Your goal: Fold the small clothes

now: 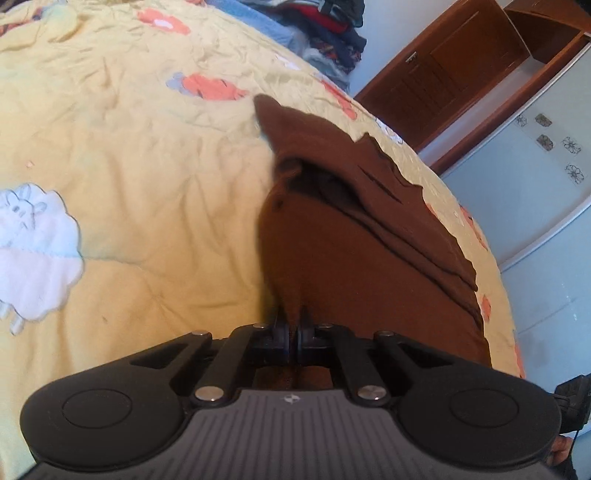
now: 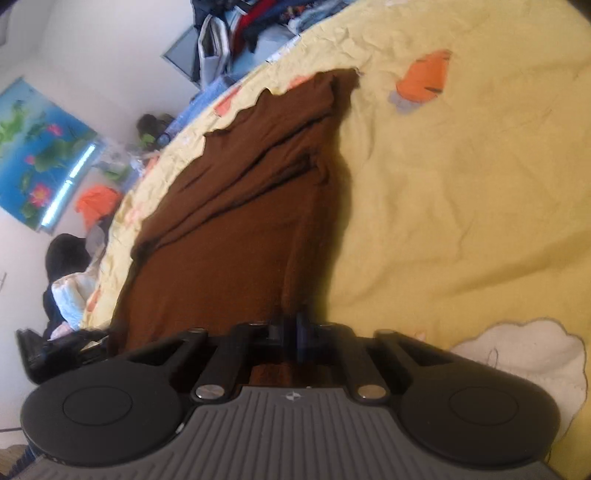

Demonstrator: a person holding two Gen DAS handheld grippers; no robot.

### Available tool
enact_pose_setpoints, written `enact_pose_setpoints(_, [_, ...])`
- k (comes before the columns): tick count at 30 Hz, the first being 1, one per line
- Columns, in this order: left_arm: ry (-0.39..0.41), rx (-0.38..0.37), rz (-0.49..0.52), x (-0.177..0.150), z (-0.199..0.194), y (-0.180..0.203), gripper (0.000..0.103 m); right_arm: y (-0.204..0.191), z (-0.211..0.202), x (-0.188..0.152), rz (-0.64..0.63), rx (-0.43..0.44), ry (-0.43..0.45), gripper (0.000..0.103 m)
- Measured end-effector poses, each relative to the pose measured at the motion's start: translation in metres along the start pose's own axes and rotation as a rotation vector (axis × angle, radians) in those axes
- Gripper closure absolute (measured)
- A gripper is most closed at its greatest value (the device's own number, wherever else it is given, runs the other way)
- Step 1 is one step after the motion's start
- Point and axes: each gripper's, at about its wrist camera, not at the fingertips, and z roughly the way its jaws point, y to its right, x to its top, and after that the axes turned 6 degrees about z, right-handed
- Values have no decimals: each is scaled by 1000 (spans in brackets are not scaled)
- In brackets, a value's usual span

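A brown garment (image 1: 332, 229) lies on a yellow quilted bedspread (image 1: 147, 147), bunched into folds with a scalloped hem at its far side. My left gripper (image 1: 293, 321) is shut on the near edge of this cloth, which rises into the jaws. In the right wrist view the same brown garment (image 2: 240, 221) stretches away toward the bed's edge, and my right gripper (image 2: 291, 321) is shut on its near edge too. The fingertips of both grippers are mostly buried in fabric.
The bedspread (image 2: 461, 184) carries orange patches (image 2: 424, 81) and a white sheep patch (image 1: 33, 251). A pile of clothes (image 1: 328, 33) sits at the bed's far side. A wooden cabinet (image 1: 461, 62) stands beyond the bed. A person (image 2: 70, 280) sits beside the bed.
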Motion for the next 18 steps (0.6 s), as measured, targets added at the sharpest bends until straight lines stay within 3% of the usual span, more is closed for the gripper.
enact_pose_setpoints(3, [3, 41, 37, -1, -10, -4, 99, 11, -16, 2, 2, -39, 56, 94])
enact_pose_setpoints(7, [-35, -4, 19, -11, -19, -4, 96, 21, -22, -6, 69, -3, 61, 93])
enact_pose_setpoints(10, [-107, -113, -92, -25, -23, -9, 84, 14, -27, -14, 100, 34, 49, 56])
enact_pose_setpoints(11, [-103, -133, -117, -32, -25, -10, 83, 13, -31, -18, 103, 61, 44, 39])
enact_pose_setpoints(12, [-96, -143, -125, -38, -28, -10, 83, 10, -32, -25, 110, 84, 36, 33])
enact_pose_setpoints(15, [-58, -151, -137, -49, -32, -11, 85, 4, -33, -42, 95, 120, 0, 38])
enact_pose_setpoints(16, [-56, -132, -139, -50, -32, -11, 99, 0, -32, -46, 83, 113, -3, 42])
enact_pose_setpoints(17, [-54, -105, -131, -48, -31, -11, 99, -2, -31, -48, 70, 98, -13, 61])
enact_pose_setpoints(18, [-47, -90, -122, -46, -33, -11, 99, -2, -28, -49, 61, 75, -33, 91])
